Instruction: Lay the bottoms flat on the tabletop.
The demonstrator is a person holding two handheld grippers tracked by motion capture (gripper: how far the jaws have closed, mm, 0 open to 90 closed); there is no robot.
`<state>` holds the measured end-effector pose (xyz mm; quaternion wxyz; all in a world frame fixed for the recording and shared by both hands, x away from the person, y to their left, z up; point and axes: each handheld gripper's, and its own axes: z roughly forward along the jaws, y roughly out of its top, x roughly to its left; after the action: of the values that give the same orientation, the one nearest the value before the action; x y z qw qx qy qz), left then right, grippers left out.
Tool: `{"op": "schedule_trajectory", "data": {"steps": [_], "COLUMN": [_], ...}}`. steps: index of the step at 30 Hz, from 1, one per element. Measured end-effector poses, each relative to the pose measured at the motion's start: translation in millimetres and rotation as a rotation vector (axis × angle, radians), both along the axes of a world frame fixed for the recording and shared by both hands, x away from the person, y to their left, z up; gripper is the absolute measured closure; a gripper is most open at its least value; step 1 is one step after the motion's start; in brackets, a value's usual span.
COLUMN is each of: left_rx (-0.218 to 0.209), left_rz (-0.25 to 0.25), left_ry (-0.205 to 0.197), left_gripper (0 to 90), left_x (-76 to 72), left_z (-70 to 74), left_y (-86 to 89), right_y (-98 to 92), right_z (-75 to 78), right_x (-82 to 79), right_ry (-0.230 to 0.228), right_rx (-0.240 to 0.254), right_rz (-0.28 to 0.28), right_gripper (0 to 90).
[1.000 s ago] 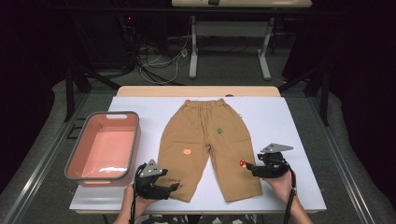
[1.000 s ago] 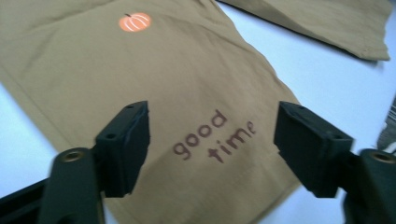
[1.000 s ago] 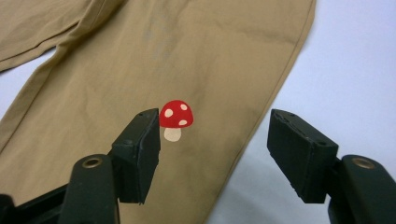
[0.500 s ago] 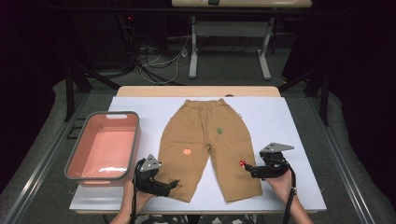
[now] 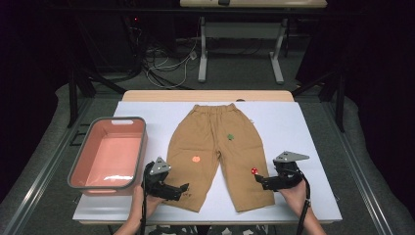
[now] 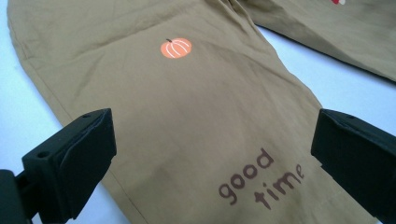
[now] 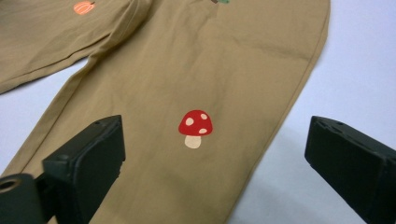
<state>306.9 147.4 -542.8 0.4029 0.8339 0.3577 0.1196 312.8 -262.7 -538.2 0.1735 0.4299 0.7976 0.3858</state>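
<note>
Tan child's trousers (image 5: 215,147) lie flat on the white table cover, waistband at the far side. My left gripper (image 5: 183,188) hovers over the hem of the left leg, above the "good time" print (image 6: 261,179) and near the orange pumpkin (image 6: 176,48). My right gripper (image 5: 258,178) sits at the outer edge of the right leg by the red mushroom (image 7: 196,127). Both pairs of jaws have just been opening and stand wide apart. The cloth lies flat beneath them, and neither pair pinches it.
A pink basin (image 5: 78,169) with a grey rim stands empty at the left of the table. Bare white cover (image 5: 303,127) stretches to the right of the trousers. Beyond the table are cables (image 5: 166,58) on the floor and another table's legs (image 5: 201,49).
Both grippers' jaws have widened. The left hand has shifted slightly at the left hem; the right hand has kept its place. The trousers lie as before.
</note>
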Motion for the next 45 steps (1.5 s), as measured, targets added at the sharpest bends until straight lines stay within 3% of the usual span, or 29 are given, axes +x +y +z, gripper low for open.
{"op": "schedule_trajectory", "data": {"steps": [15,25,45], "left_rx": [0.013,0.014,0.007], "left_rz": [0.054,0.083,0.145], "left_ry": [-0.013,-0.001,0.037], "left_gripper": [0.0,0.0,0.0], "left_x": [20.3,39.4,69.9], "left_z": [3.9,2.6,1.3], "left_y": [-4.5,-11.0,-7.4], "right_y": [2.7,3.3,3.8], "right_z": [0.0,-1.6,-4.2], "right_x": [-4.6,-1.4,2.5], "right_ry": [-0.032,-0.033,-0.018], "right_rx": [-0.012,-0.01,-0.005], "right_rz": [0.025,0.043,0.053], "right_gripper": [0.0,0.2,0.0]}}
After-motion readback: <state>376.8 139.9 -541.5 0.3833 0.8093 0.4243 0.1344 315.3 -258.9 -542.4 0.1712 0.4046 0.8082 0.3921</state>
